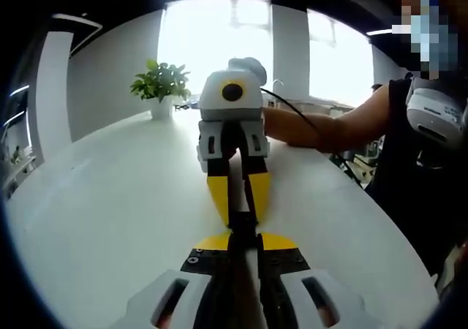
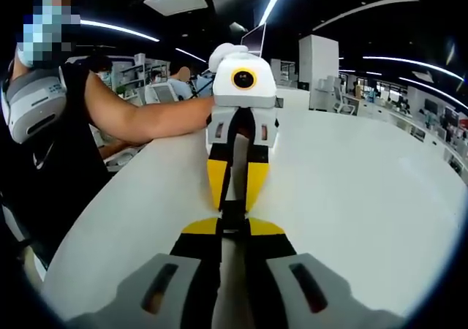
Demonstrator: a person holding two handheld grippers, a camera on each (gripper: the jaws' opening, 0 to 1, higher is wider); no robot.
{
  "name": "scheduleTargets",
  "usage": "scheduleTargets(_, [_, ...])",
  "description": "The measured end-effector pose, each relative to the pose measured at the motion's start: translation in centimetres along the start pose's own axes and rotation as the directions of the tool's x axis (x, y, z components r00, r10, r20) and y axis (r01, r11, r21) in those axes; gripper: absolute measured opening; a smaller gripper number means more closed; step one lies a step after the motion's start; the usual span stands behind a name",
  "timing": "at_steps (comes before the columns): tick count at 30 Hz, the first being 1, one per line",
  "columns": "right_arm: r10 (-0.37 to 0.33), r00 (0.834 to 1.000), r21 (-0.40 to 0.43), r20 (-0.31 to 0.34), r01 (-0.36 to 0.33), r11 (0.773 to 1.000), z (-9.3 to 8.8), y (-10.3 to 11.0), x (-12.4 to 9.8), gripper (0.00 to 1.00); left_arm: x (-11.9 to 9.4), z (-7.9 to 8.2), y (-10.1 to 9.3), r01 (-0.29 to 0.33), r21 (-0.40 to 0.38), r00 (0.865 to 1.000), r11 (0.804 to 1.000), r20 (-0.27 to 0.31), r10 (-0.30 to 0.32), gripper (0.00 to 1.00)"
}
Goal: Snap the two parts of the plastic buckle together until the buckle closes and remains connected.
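The two grippers meet tip to tip over the white table. My left gripper rises from the bottom of the left gripper view, its yellow-tipped jaws shut on one end of the small black buckle. Facing it, the right gripper is shut on the buckle's other end. In the right gripper view my right gripper pinches the buckle from below and the left gripper from above. The buckle is mostly hidden by the jaws, so I cannot tell whether its two parts are latched.
A potted plant stands at the table's far end. The person stands at the table's curved edge, with an arm stretched over the table. Desks and a white cabinet lie beyond.
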State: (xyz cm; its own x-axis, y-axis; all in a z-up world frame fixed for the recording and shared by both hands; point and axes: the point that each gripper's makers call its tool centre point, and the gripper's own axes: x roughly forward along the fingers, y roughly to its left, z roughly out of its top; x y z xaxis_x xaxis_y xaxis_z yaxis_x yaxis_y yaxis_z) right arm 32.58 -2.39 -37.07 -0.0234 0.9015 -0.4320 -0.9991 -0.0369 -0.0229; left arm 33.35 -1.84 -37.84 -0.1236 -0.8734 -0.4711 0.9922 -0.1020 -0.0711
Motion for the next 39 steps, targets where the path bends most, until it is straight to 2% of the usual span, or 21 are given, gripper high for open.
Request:
scheduleTargets(31, [0.0, 1.0, 0.009, -0.007, 0.0, 1.0, -0.05, 0.1, 0.28, 0.09, 0.0, 0.09, 0.12, 0.006, -0.007, 1.0, 1.0, 0.004, -0.006, 0.09])
scheduleTargets(34, [0.001, 1.0, 0.006, -0.008, -0.001, 1.0, -0.03, 0.17, 0.28, 0.09, 0.03, 0.09, 0.03, 0.008, -0.006, 1.0, 1.0, 0.013, -0.008, 0.1])
scheduleTargets(38, [-0.008, 1.0, 0.008, 0.001, 0.008, 1.0, 0.08, 0.0, 0.14, 0.09, 0.17, 0.24, 0.21, -0.017, 0.044, 1.0, 0.999, 0.011, 0.017, 0.12])
scheduleTargets(39, [-0.009, 1.0, 0.006, 0.006, 0.009, 1.0, 0.21, -0.06, 0.11, 0.09, 0.22, 0.31, 0.24, -0.024, 0.048, 1.0, 0.999, 0.012, 0.024, 0.18])
